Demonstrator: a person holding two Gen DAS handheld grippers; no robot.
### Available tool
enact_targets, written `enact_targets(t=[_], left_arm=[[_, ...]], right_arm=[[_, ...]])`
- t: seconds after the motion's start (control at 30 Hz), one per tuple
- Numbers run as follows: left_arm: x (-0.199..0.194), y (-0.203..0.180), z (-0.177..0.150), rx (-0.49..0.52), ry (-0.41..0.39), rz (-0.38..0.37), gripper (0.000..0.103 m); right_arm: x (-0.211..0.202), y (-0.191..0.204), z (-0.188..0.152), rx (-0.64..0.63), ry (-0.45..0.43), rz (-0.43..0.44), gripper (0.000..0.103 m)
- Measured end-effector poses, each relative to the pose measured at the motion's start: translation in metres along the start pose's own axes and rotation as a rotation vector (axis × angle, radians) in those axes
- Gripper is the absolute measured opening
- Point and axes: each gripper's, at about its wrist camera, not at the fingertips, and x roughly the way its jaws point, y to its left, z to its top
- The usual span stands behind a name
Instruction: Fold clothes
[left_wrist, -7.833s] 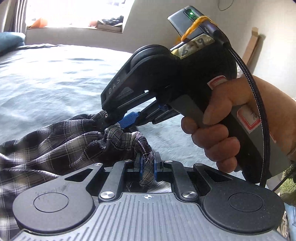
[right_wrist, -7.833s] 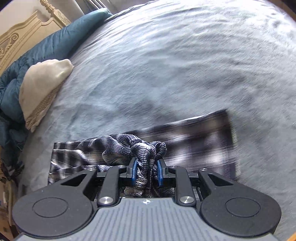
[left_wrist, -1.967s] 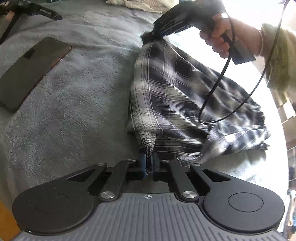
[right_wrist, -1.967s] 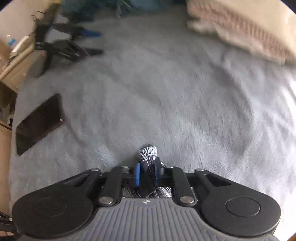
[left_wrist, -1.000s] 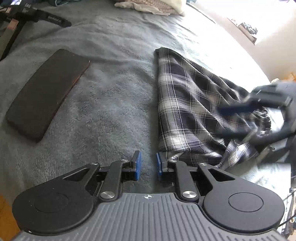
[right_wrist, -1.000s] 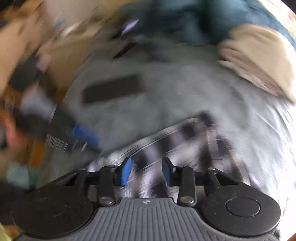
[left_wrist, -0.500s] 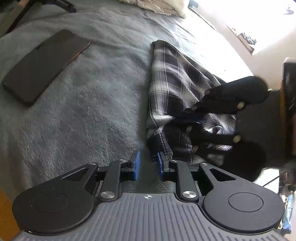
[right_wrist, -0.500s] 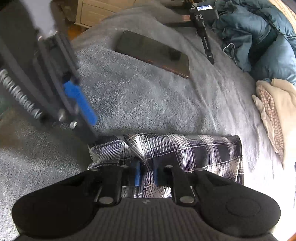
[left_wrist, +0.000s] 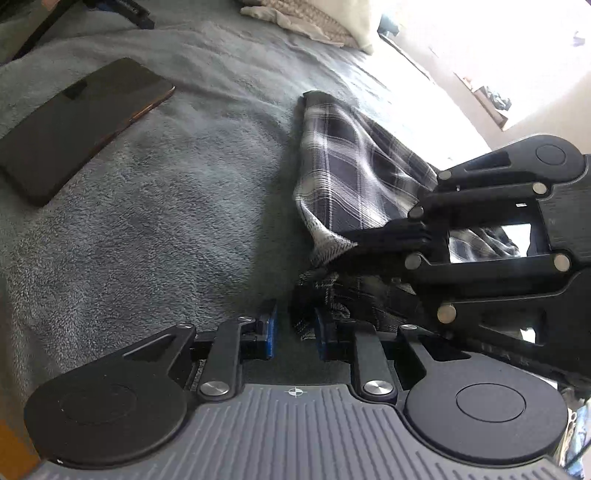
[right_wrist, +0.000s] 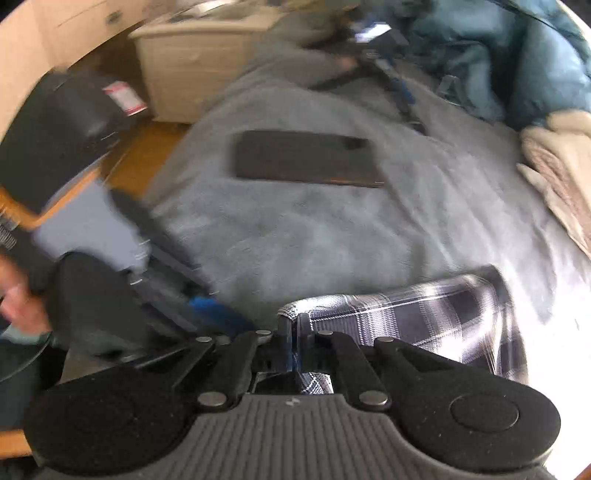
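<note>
A dark plaid garment (left_wrist: 343, 166) lies folded lengthwise on the grey fleece blanket (left_wrist: 166, 229). My right gripper (left_wrist: 354, 245) comes in from the right, shut on a raised fold of the garment's near edge. In the right wrist view its jaws (right_wrist: 293, 343) are closed on that plaid fold (right_wrist: 424, 317). My left gripper (left_wrist: 293, 332) is open low over the blanket. The garment's near corner (left_wrist: 314, 314) lies just ahead of its right pad, and the pads do not press on it. The right wrist view shows the left gripper (right_wrist: 221, 310) blurred at the left.
A black phone (left_wrist: 74, 129) lies face up on the blanket to the left of the garment. A cream knit cloth (right_wrist: 554, 177) and a teal duvet (right_wrist: 498, 55) are at the far side. A black tripod (right_wrist: 388, 74) lies beyond the phone. A drawer unit (right_wrist: 192, 74) stands off the bed.
The right gripper, open a second ago, has shut on the garment's near edge and lifted a fold. The left gripper has slid closer to the garment's near corner, still open.
</note>
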Motion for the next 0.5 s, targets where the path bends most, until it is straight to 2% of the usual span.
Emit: enact_targets(t=[0.07, 0.13, 0.2, 0.23, 0.27, 0.37, 0.4, 0.5], left_arm=[[-0.003, 0.0, -0.002, 0.007, 0.0, -0.019, 0.019], [-0.003, 0.0, -0.004, 0.006, 0.011, -0.025, 0.019], [-0.005, 0.002, -0.006, 0.026, 0.029, -0.02, 0.019], [-0.008, 0.007, -0.007, 0.0, 0.03, -0.032, 0.019], [-0.011, 0.013, -0.007, -0.028, 0.03, -0.043, 0.019], [-0.02, 0.039, -0.006, -0.158, 0.039, -0.085, 0.019], [-0.022, 0.048, -0.005, -0.212, 0.043, -0.102, 0.019], [-0.022, 0.076, 0.0, -0.431, 0.057, -0.2, 0.019]], right_arm=[[-0.002, -0.01, 0.0, 0.058, -0.004, -0.009, 0.003], [-0.001, -0.017, 0.0, 0.159, 0.0, 0.035, 0.003], [0.001, -0.003, -0.001, 0.104, 0.005, 0.063, 0.004], [0.002, 0.003, -0.003, 0.068, 0.009, 0.059, 0.004], [0.002, -0.001, -0.004, 0.088, 0.013, 0.064, 0.004], [-0.001, -0.018, -0.008, 0.223, -0.003, 0.081, 0.003], [-0.002, -0.014, -0.009, 0.222, -0.003, 0.091, 0.004], [0.0, 0.012, -0.009, 0.082, 0.012, 0.068, 0.004]])
